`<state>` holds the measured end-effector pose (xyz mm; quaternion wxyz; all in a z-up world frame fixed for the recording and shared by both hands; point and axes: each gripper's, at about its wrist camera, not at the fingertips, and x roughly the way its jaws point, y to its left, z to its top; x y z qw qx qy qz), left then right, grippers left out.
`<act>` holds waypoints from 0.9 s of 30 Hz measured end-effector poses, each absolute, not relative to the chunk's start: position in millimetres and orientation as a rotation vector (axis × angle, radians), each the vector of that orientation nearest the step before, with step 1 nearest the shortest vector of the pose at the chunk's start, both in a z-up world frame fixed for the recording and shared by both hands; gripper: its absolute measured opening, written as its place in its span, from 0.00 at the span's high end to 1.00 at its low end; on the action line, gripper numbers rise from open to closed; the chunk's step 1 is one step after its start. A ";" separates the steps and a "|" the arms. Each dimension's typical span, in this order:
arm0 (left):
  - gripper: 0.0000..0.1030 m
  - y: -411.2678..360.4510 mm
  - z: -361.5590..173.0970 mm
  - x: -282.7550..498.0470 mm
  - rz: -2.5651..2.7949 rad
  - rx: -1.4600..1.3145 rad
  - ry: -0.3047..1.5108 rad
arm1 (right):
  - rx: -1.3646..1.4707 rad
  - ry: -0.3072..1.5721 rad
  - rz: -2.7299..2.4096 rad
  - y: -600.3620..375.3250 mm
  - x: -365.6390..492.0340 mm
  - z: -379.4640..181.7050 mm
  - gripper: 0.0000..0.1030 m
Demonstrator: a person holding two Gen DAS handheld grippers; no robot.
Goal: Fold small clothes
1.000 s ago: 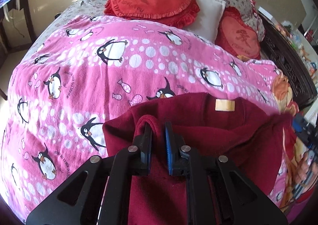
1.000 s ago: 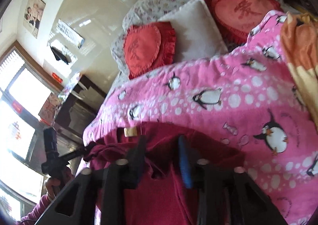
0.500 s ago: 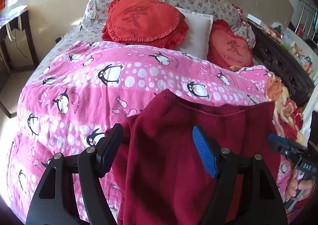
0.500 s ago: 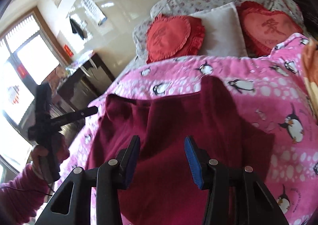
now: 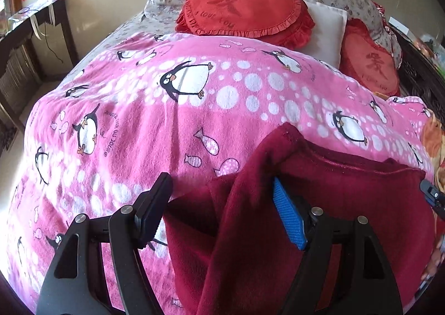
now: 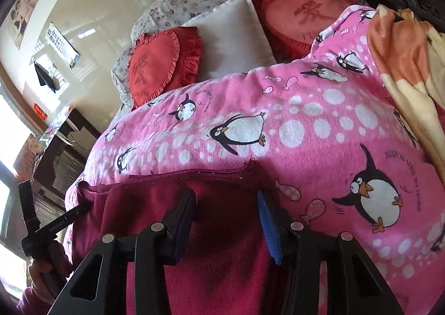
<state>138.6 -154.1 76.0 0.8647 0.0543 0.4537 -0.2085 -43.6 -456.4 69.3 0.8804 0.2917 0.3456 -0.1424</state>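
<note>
A dark red fleece garment (image 5: pixel 347 198) lies on the pink penguin blanket (image 5: pixel 167 125), folded with its edge toward the pillows. My left gripper (image 5: pixel 222 209) is open; a raised corner of the garment stands between its fingers, against the blue-padded one. In the right wrist view the garment (image 6: pixel 217 248) lies under my right gripper (image 6: pixel 226 220), which is open low over the cloth near its far right corner. The other gripper (image 6: pixel 50 228) and the hand holding it show at the garment's left corner.
Two red heart cushions (image 5: pixel 244 3) (image 5: pixel 370 61) and a white pillow (image 5: pixel 325 31) lie at the head of the bed. An orange and cream cloth (image 6: pixel 403 59) lies on the right side. A dark desk (image 5: pixel 36 25) stands left of the bed.
Both grippers were shut on the garment a second ago, then opened and let it go. Both have since dropped closer to the cloth, with a corner now standing between the left fingers.
</note>
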 end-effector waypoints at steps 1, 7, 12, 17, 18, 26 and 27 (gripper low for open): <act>0.28 -153.2 78.0 136.6 -0.440 0.120 0.947 | 0.595 0.710 -0.306 -452.5 -45.8 74.8 0.57; 0.28 -128.1 94.4 115.4 -0.479 0.076 0.963 | 0.551 0.658 -0.256 -413.6 -50.9 113.8 0.57; 0.28 -95.2 94.8 82.3 -0.484 0.049 0.974 | 0.484 0.706 -0.083 -357.8 -20.8 124.5 0.57; 0.28 -73.1 77.3 58.0 -0.465 0.030 1.022 | 0.310 0.749 0.030 -288.0 29.7 116.9 0.61; 0.28 -70.8 73.2 54.8 -0.460 0.030 1.030 | 0.285 0.750 0.039 -277.6 38.7 114.9 0.64; 0.28 -61.7 51.3 50.5 -0.464 -0.007 1.075 | 0.179 0.819 0.077 -219.9 120.1 85.4 0.65; 0.28 -61.3 51.0 51.0 -0.465 -0.011 1.076 | 0.173 0.826 0.068 -217.7 126.4 81.7 0.65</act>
